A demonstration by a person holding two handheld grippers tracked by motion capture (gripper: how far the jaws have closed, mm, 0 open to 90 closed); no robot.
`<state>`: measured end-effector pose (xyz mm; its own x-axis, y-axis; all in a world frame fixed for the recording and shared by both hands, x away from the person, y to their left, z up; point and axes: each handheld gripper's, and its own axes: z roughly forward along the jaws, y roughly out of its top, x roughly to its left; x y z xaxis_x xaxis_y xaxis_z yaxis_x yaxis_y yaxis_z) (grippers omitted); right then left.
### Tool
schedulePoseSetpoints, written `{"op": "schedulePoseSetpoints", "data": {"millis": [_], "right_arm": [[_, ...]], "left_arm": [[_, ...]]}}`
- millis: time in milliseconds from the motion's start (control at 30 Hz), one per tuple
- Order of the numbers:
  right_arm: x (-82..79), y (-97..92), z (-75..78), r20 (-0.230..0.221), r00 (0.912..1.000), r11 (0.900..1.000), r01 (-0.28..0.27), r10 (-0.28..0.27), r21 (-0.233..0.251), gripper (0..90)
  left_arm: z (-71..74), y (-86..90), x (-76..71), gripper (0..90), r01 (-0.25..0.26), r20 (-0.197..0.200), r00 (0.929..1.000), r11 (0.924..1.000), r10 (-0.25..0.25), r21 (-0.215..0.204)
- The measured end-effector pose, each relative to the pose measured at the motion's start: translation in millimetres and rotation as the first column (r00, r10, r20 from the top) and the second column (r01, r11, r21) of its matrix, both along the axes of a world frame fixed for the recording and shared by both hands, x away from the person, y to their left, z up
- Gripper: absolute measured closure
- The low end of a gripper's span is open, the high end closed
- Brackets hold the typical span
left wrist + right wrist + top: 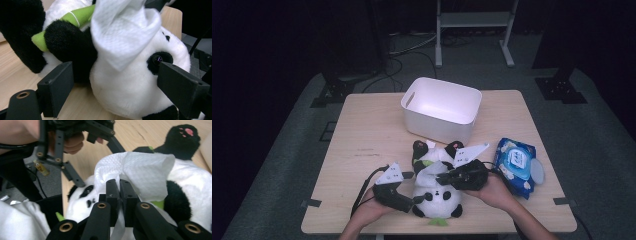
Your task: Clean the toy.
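A black-and-white panda plush (pixel 437 197) lies on the wooden table (pixel 362 140) near its front edge, with a green bamboo piece (pixel 75 17) against its belly. My left gripper (pixel 414 200) has a jaw on each side of the panda's head (pixel 125 85), and both press into the fur. My right gripper (pixel 119 187) is shut on a white wet wipe (pixel 142 170). It holds the wipe over the panda's body, and the wipe (pixel 122 32) drapes onto the head.
An empty white plastic bin (pixel 442 107) stands behind the panda at the table's middle back. A blue pack of wet wipes (pixel 516 162) with its lid flipped open lies to the right. Bare wood spreads over the left half of the table.
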<state>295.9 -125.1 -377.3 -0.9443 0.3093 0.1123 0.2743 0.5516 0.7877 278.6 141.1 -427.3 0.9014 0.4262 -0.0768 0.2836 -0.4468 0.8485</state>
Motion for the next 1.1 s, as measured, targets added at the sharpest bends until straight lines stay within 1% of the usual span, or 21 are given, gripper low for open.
{"op": "schedulePoseSetpoints", "data": {"millis": [133, 200, 300, 333, 367, 500, 567, 667, 767, 833, 900, 967, 1100], "right_arm": [[-9.4, -0.6, 3.8, -0.02, 0.9982, 0.9984, -0.056, 0.056, 0.008, 86.8], [-16.7, -0.9, 4.0, -0.045, 0.9941, 0.995, -0.098, 0.099, 0.019, 86.9], [-27.4, -2.9, 0.8, -0.06, 0.9887, 0.9905, -0.138, 0.138, 0.001, 86.8], [-30.5, -4.2, -0.9, -0.061, 0.9883, 0.99, -0.141, 0.14, -0.01, 86.8], [-33.2, -7.2, -3.2, -0.063, 0.989, 0.9903, -0.136, 0.134, -0.028, 86.8], [-33.5, -22.6, -9.7, -0.067, 0.9931, 0.9947, -0.098, 0.096, -0.029, 86.9], [-32.8, -33.5, -12.8, -0.07, 0.9953, 0.9974, -0.068, 0.067, -0.023, 86.9], [-32.0, -48.5, -19.1, -0.076, 0.9966, 0.9991, -0.035, 0.033, -0.025, 86.9], [-31.4, -60.3, -25.5, -0.085, 0.9964, 0.9992, -0.004, 0.001, -0.04, 86.8], [-30.2, -68.8, -30.3, -0.097, 0.9951, 0.9994, 0.017, -0.02, -0.03, 86.9], [-29.6, -71.8, -32.0, -0.105, 0.9941, 0.9995, 0.024, -0.026, -0.019, 86.9], [-29.8, -69.9, -31.6, -0.106, 0.9942, 0.9998, 0.017, -0.017, -0.008, 86.9], [-29.4, -55.7, -24.8, -0.081, 0.9966, 0.9999, -0.014, 0.014, 0.0, 86.8]], "left_arm": [[-0.2, -0.7, 0.4, 13.0, 0.003, 0.0, 1.0, 1.0, -0.003, 0.001], [-0.1, -1.4, -0.1, 13.0, 0.003, -0.003, 1.0, 1.0, -0.003, 0.0], [-0.2, -2.3, -0.3, 13.0, 0.008, 0.001, 1.0, 1.0, -0.008, 0.006], [-0.3, -3.1, -0.6, 13.0, 0.008, -0.001, 1.0, 1.0, -0.008, 0.004], [-0.3, -3.8, -0.7, 13.0, 0.008, -0.003, 1.0, 1.0, -0.008, 0.002], [0.1, -5.9, -0.9, 13.0, 0.013, -0.001, 0.9999, 0.9999, -0.013, 0.004], [0.3, -6.7, -0.9, 13.0, 0.014, -0.002, 0.9999, 0.9999, -0.014, 0.006], [0.9, -7.4, -0.3, 13.0, 0.017, 0.0, 0.9999, 0.9998, -0.017, 0.007], [1.4, -7.8, -0.1, 13.0, 0.018, 0.001, 0.9998, 0.9998, -0.018, 0.008], [1.4, -8.3, 0.2, 13.0, 0.019, 0.0, 0.9998, 0.9998, -0.019, 0.008], [1.5, -8.6, 0.3, 13.0, 0.018, -0.001, 0.9998, 0.9998, -0.018, 0.008], [1.6, -8.6, 0.3, 13.1, 0.018, 0.0, 0.9998, 0.9998, -0.018, 0.009], [1.7, -8.4, 0.1, 13.6, 0.021, 0.001, 0.9998, 0.9997, -0.021, 0.009]]}}
